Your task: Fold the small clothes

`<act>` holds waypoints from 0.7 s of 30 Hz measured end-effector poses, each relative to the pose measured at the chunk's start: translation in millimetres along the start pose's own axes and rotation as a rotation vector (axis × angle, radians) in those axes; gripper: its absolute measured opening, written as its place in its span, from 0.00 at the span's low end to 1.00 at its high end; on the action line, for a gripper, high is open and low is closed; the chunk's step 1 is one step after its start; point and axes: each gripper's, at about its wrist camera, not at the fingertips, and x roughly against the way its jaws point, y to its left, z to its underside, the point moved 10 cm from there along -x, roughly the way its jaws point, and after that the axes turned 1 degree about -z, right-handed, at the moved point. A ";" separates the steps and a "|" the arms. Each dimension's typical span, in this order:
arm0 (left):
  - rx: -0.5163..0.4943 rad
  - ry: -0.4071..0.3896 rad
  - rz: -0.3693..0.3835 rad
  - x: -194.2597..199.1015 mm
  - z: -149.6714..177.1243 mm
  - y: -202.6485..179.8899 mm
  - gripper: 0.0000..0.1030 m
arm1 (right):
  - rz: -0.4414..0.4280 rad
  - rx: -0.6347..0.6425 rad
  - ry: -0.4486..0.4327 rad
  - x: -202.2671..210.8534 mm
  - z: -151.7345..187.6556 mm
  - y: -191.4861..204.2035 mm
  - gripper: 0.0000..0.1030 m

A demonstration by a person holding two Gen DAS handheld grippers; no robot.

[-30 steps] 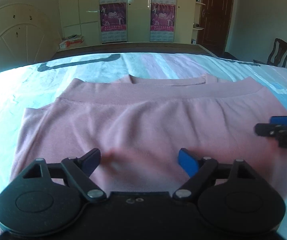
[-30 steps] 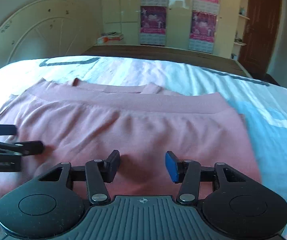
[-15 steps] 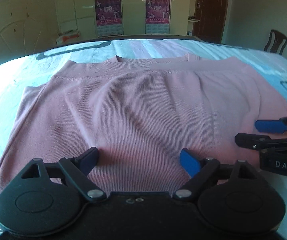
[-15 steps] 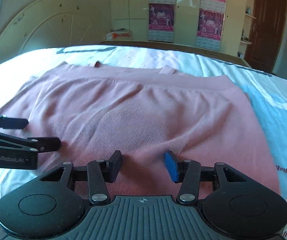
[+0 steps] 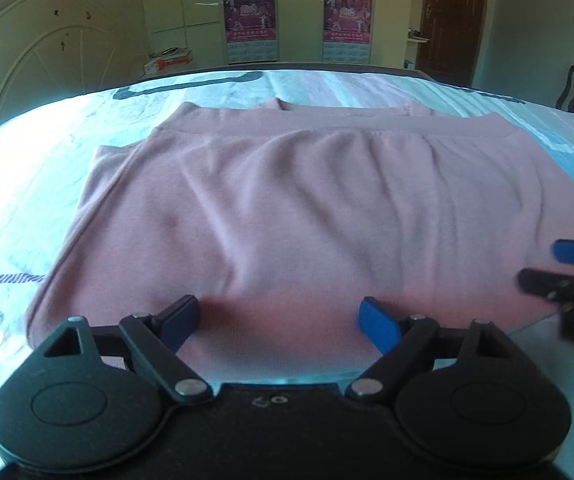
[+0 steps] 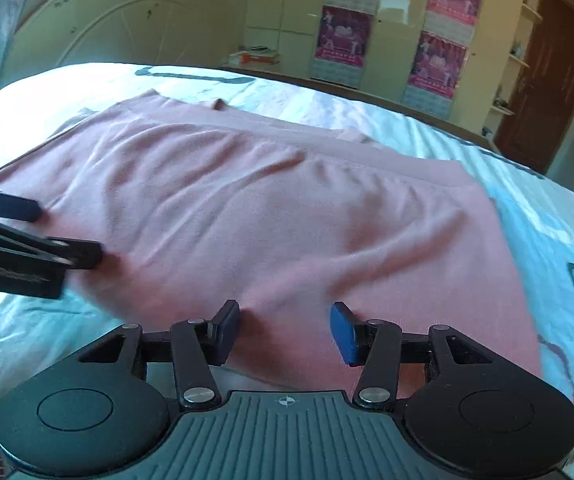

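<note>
Bedsheet (image 5: 27, 184) under it all, pink top (image 5: 307, 208) lying folded flat across it. Both grippers have slid sideways along its near edge since a second ago. Left gripper (image 5: 279, 318) spread wide over the fabric, empty. Right gripper (image 6: 285, 328) half spread, nothing pinched, tips just above the cloth.

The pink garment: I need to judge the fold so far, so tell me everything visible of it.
The pink garment is a soft fine-ribbed knit, lying flat on the light blue bedsheet, already folded over: a ribbed band runs across its far edge, with a neckline peeking out beyond. Shallow wrinkles cross it. Both tongs sit open at its near edge, gripping nothing.
</note>
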 end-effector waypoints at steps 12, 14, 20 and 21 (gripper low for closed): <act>0.066 -0.008 -0.100 14.9 13.8 71.3 0.82 | 0.173 -0.189 0.051 24.5 36.4 -117.5 0.47; 0.063 -0.025 -0.109 20.2 10.8 71.4 0.79 | 0.165 -0.224 0.024 33.4 29.7 -115.5 0.47; 0.065 0.000 -0.111 14.4 19.1 74.2 0.82 | 0.180 -0.197 0.072 24.3 41.1 -112.9 0.35; 0.066 0.002 -0.110 14.5 19.0 74.4 0.82 | 0.182 -0.192 0.080 24.5 39.7 -112.4 0.35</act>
